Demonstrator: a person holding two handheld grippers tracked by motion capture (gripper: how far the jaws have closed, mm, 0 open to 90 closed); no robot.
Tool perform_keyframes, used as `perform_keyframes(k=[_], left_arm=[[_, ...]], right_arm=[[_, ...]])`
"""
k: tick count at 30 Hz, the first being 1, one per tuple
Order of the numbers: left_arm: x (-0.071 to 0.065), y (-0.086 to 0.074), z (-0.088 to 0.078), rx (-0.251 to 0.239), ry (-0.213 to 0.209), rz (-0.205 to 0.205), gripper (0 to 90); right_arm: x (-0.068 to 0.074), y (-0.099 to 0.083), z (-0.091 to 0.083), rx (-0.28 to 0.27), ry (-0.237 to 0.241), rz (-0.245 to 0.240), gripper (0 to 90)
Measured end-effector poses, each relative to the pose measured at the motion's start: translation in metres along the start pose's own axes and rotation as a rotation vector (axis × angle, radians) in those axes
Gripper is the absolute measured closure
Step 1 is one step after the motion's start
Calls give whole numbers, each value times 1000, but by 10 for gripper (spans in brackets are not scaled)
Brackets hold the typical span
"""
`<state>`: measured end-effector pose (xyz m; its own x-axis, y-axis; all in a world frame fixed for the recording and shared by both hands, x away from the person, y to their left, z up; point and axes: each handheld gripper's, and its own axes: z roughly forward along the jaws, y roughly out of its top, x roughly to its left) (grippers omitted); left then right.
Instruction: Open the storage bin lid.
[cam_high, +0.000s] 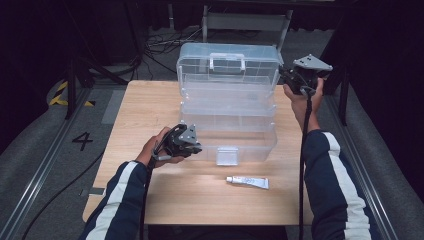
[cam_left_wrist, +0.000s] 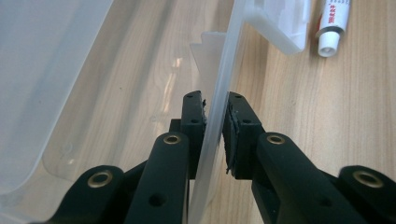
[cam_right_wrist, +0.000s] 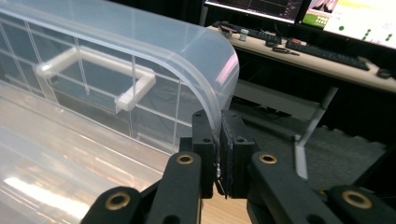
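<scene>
A clear plastic toolbox (cam_high: 227, 122) stands open on the wooden table (cam_high: 145, 105), its lid (cam_high: 227, 62) raised at the back and its trays stepped out. My left gripper (cam_high: 198, 145) is shut on the thin front wall (cam_left_wrist: 225, 70) of the bottom box near its left corner, one pad on each side, as the left gripper view shows (cam_left_wrist: 215, 126). My right gripper (cam_high: 288, 76) is shut on the lid's curved right edge (cam_right_wrist: 205, 56), pinched between both pads (cam_right_wrist: 218, 140). The lid's white handle (cam_right_wrist: 93, 70) lies to the left of that grip.
A small white tube (cam_high: 247, 182) lies on the table in front of the box, also seen past the latch (cam_left_wrist: 286, 23) as the tube (cam_left_wrist: 334, 25). Behind the table are cables and a desk with keyboards (cam_right_wrist: 327, 53) and monitors.
</scene>
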<state>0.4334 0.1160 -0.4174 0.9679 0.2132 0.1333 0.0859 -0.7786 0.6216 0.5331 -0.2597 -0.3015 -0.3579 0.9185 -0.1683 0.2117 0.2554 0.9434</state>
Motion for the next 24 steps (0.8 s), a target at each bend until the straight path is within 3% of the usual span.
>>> perform_keyframes(k=[7, 24], left_arm=[[1, 0, 0, -3, -6, 6, 806], [0, 2, 0, 19, -5, 11, 808]], right_arm=[[-5, 3, 12, 2, 9, 36, 859], [-17, 11, 49, 67, 9, 33, 843]])
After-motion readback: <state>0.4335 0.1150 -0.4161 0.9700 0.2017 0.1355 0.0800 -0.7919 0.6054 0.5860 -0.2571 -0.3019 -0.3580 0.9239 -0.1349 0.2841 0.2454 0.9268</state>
